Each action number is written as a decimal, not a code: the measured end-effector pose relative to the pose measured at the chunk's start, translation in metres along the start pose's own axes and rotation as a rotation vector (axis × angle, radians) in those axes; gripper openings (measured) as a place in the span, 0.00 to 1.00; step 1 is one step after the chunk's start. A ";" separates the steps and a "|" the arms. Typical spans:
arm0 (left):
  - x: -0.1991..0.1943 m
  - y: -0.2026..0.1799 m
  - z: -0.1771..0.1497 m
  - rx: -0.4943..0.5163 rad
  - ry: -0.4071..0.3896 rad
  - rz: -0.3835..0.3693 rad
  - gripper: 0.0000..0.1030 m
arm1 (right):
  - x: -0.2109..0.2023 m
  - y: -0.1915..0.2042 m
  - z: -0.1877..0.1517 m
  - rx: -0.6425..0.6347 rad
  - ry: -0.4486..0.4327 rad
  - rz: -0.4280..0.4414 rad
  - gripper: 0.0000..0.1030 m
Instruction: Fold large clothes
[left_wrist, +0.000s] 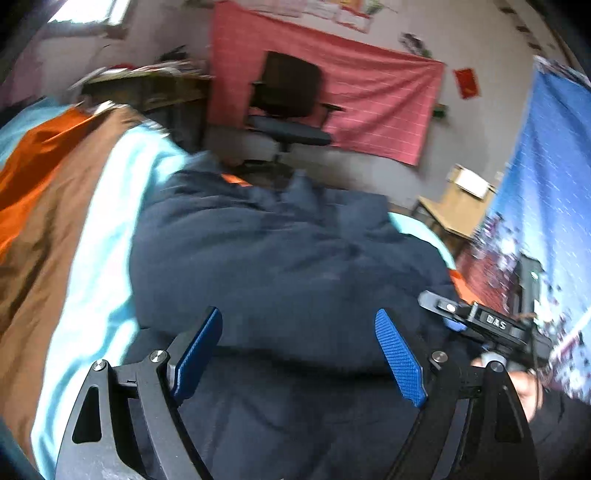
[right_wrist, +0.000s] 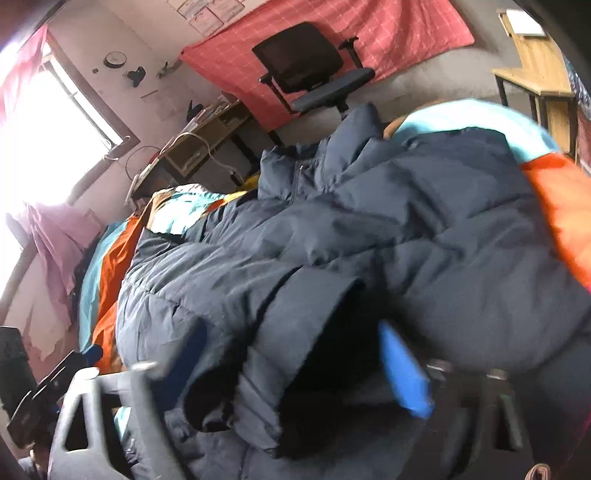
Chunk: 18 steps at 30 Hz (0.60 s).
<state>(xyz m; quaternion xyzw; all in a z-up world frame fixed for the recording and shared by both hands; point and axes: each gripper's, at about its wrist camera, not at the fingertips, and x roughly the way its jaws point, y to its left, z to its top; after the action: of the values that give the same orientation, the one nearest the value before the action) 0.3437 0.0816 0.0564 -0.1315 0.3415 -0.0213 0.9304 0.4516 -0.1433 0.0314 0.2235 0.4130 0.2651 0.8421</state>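
Observation:
A large dark navy puffer jacket (left_wrist: 280, 258) lies bunched on a bed with a striped cover. My left gripper (left_wrist: 299, 354) is open just above the jacket's near part, its blue pads spread wide with nothing between them. The right gripper shows at the right of the left wrist view (left_wrist: 480, 325). In the right wrist view the jacket (right_wrist: 369, 229) fills the middle, collar and zip toward the far end. My right gripper (right_wrist: 295, 369) is open, its blue pads (right_wrist: 404, 373) wide apart with a sleeve cuff (right_wrist: 295, 332) lying between them, not clamped. The view is blurred.
The bed cover (left_wrist: 92, 229) has light blue, brown and orange stripes. A black office chair (left_wrist: 288, 107) stands beyond the bed before a red cloth on the wall. A wooden desk (left_wrist: 454, 206) is at the right, a cluttered desk (right_wrist: 199, 144) and bright window at the left.

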 end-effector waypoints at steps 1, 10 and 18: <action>-0.001 0.008 0.000 -0.020 0.000 0.021 0.78 | 0.001 -0.001 -0.001 0.022 0.001 -0.007 0.60; -0.015 0.061 0.012 -0.173 -0.037 0.101 0.78 | -0.045 0.009 0.016 0.033 -0.140 0.034 0.05; -0.001 0.064 0.023 -0.136 -0.042 0.159 0.78 | -0.106 0.008 0.064 -0.035 -0.307 -0.076 0.05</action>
<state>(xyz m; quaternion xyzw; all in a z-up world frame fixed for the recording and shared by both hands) 0.3546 0.1482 0.0569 -0.1674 0.3321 0.0785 0.9249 0.4466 -0.2140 0.1324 0.2309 0.2828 0.2032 0.9085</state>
